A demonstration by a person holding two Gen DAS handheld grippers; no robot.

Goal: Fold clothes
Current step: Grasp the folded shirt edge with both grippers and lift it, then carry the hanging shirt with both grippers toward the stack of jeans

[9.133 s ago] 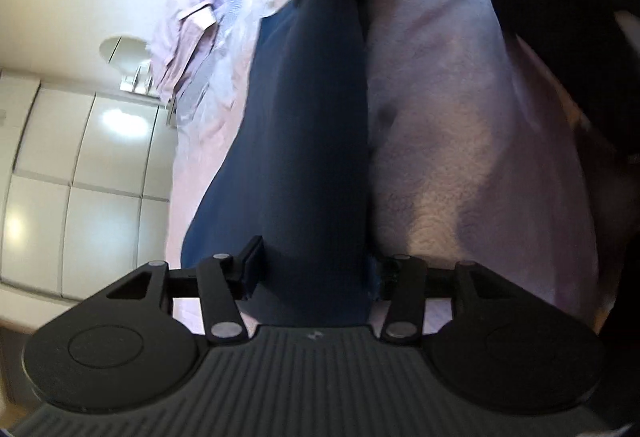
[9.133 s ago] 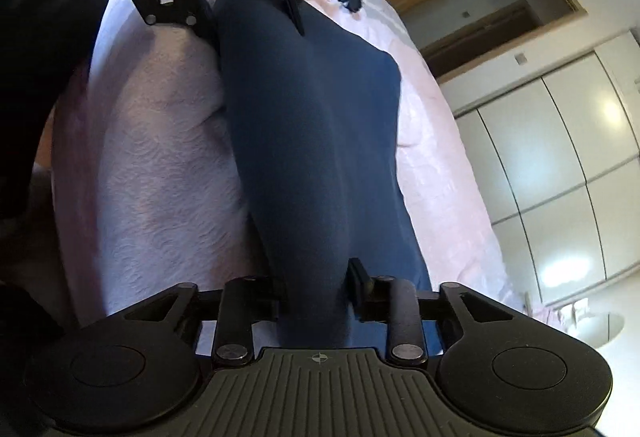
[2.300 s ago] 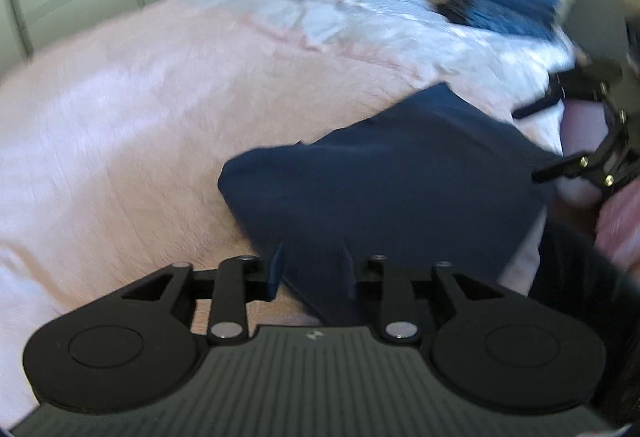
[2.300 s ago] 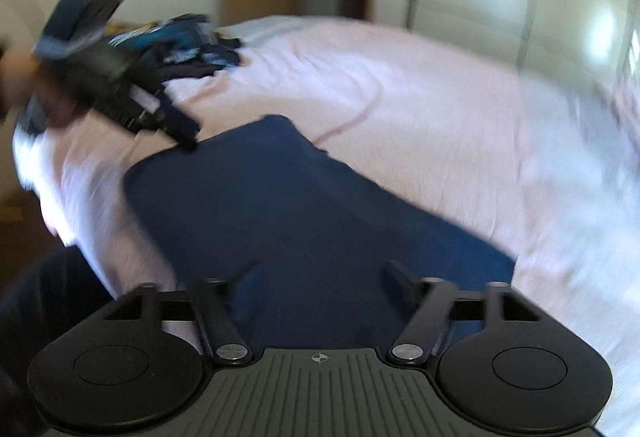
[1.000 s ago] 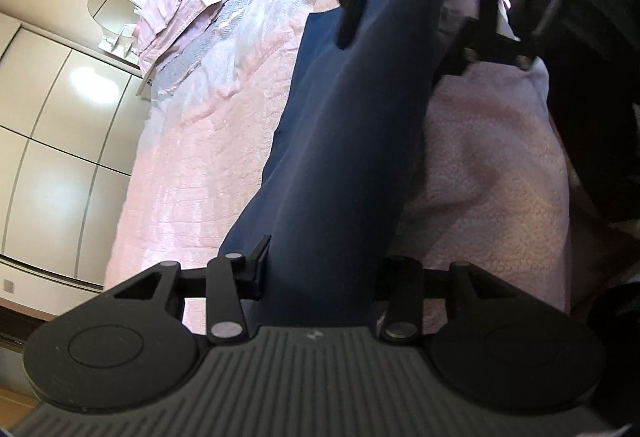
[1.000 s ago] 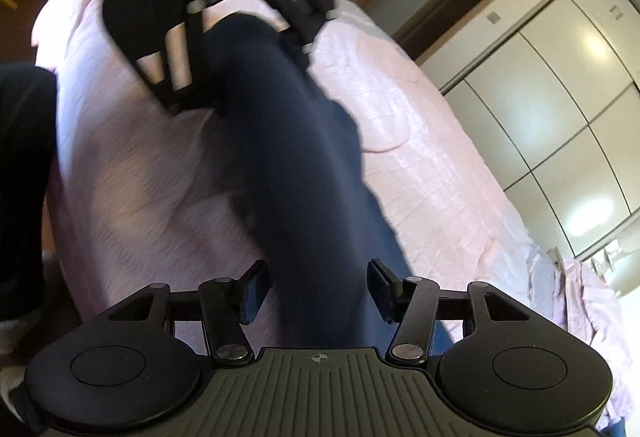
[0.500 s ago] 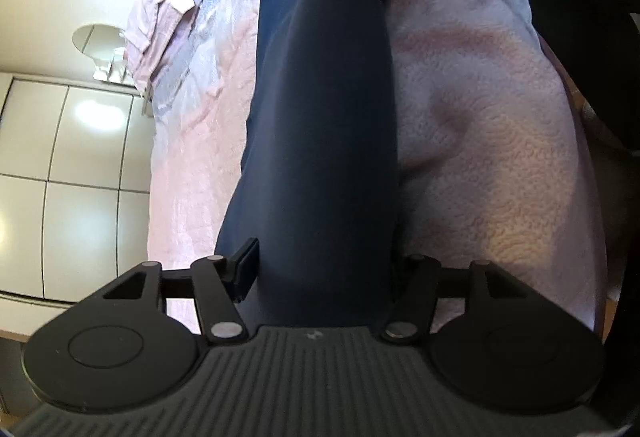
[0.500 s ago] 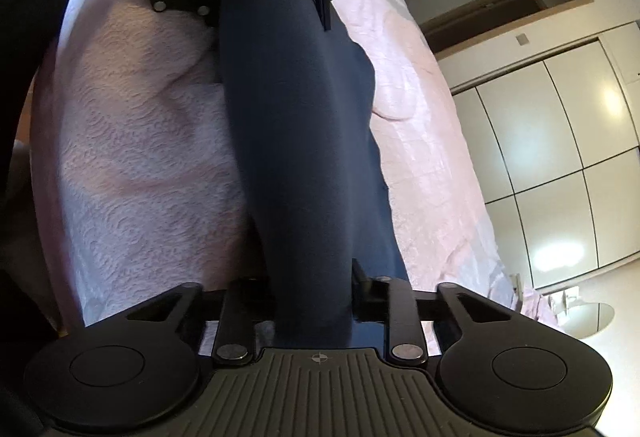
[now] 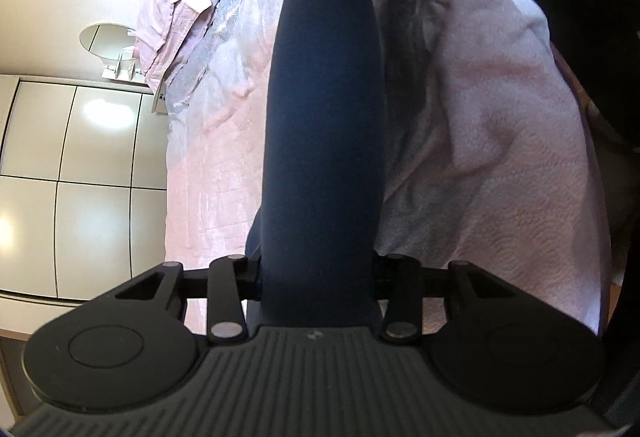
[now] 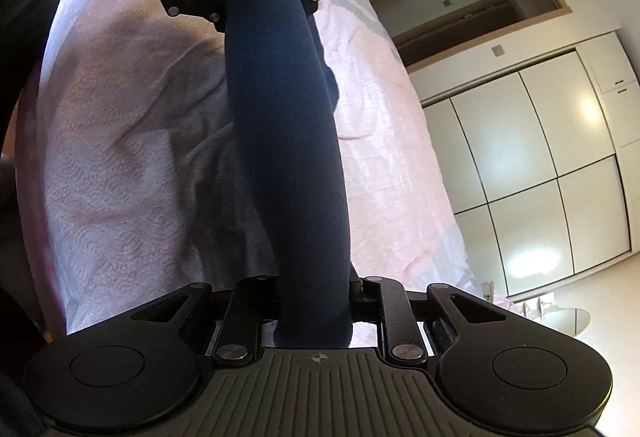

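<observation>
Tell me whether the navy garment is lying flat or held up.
Held up. The navy garment is stretched taut between the left claw and the right claw, its near edge lifted above the pink bedspread.

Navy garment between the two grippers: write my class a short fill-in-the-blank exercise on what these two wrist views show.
1. The garment stretched between both grippers is coloured ____.
2. The left gripper and the right gripper are each ____ on the garment.
3. Under the garment lies a bedspread coloured ____.
4. The wardrobe doors beyond the bed are ____.

Missing words: navy; shut; pink; closed
</observation>
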